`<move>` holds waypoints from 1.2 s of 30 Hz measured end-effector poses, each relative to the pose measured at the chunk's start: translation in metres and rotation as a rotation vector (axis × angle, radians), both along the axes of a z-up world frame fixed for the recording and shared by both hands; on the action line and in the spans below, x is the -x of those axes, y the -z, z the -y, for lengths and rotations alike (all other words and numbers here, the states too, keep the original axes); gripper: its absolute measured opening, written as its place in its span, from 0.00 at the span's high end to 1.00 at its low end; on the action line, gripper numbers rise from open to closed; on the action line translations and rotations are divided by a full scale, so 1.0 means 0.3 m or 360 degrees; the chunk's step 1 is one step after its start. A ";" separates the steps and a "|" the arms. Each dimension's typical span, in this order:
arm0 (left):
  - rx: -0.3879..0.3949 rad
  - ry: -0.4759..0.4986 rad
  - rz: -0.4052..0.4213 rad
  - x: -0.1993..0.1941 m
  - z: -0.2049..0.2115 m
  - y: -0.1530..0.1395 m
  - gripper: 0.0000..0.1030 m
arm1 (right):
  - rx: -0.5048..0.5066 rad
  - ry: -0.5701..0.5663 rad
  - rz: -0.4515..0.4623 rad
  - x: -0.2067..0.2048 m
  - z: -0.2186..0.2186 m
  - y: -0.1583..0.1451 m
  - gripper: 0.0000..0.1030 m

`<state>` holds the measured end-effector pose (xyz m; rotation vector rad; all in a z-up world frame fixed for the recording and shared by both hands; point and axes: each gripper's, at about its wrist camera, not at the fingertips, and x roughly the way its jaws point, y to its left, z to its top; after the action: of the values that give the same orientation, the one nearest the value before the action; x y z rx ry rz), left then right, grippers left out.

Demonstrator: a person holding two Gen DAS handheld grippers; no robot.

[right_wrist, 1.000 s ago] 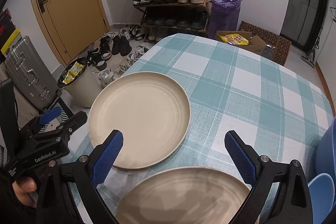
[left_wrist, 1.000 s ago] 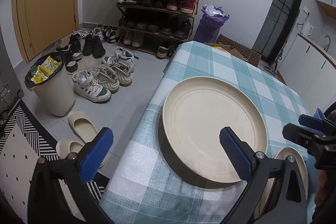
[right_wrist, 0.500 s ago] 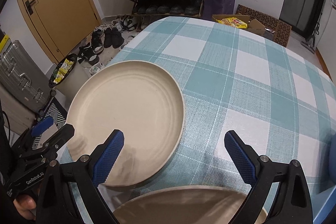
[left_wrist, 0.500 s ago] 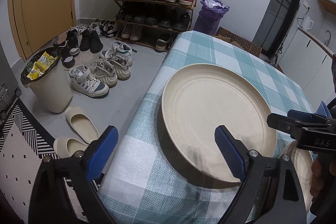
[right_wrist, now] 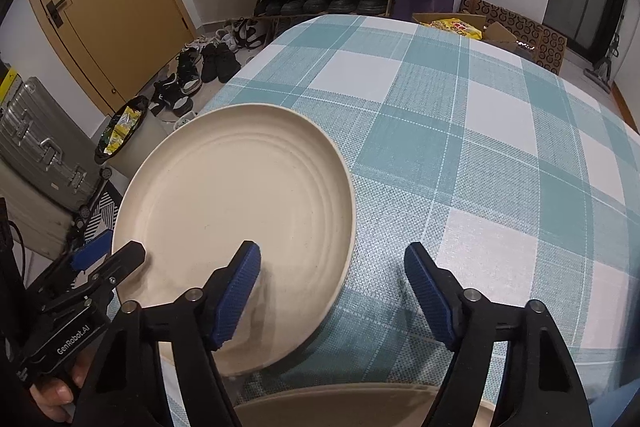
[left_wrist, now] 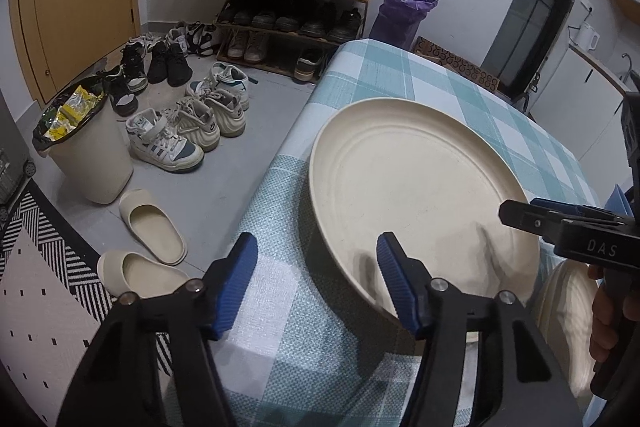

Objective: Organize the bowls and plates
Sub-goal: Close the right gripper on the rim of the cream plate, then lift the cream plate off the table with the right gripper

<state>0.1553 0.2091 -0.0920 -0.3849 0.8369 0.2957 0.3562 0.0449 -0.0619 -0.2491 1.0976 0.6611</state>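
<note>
Both my grippers have sunk toward the big plate [right_wrist: 240, 211] at nine o'clock on the table [right_wrist: 460, 131], left gripper [left_wrist: 316, 279] and right gripper [right_wrist: 332, 287] half-closing astride its near rim, unpinched, so lifting looks next.

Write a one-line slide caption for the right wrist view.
Right gripper straddles the near rim of a cream plate on the checked tablecloth, jaws closing.
</note>
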 end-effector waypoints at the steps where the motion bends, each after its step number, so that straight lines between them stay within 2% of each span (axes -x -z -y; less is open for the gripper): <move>1: -0.0002 0.0000 0.0001 0.001 0.000 0.001 0.44 | 0.0006 -0.0008 -0.0004 -0.001 -0.003 0.004 0.31; 7: -0.0014 0.0006 0.0008 0.005 0.002 0.003 0.52 | 0.0012 -0.0044 -0.0014 0.013 -0.013 0.018 0.47; 12: 0.0023 -0.0013 0.0029 0.008 -0.013 0.002 0.58 | 0.0025 -0.0061 0.0045 0.032 -0.017 0.008 0.54; 15: 0.0031 0.0014 0.0044 0.008 -0.005 -0.001 0.66 | 0.0032 -0.0070 0.0041 0.035 -0.019 0.007 0.59; 18: 0.0000 0.0039 0.0052 0.008 0.008 -0.009 0.74 | 0.0051 -0.0070 0.0046 0.035 -0.021 0.013 0.68; 22: -0.0025 0.0059 0.0060 0.011 0.016 -0.013 0.80 | 0.0067 -0.0075 0.0070 0.043 -0.020 0.015 0.75; 27: -0.0039 0.0055 0.0067 0.014 0.017 -0.023 0.80 | 0.0077 -0.0085 0.0108 0.055 -0.017 0.005 0.78; 36: -0.0076 0.0058 0.0108 0.031 0.028 -0.054 0.80 | 0.0068 -0.0091 0.0178 0.078 -0.011 -0.025 0.79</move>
<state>0.1461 0.2008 -0.0758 -0.3327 0.7684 0.2671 0.3328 0.0482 -0.0544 -0.3515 1.0010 0.6672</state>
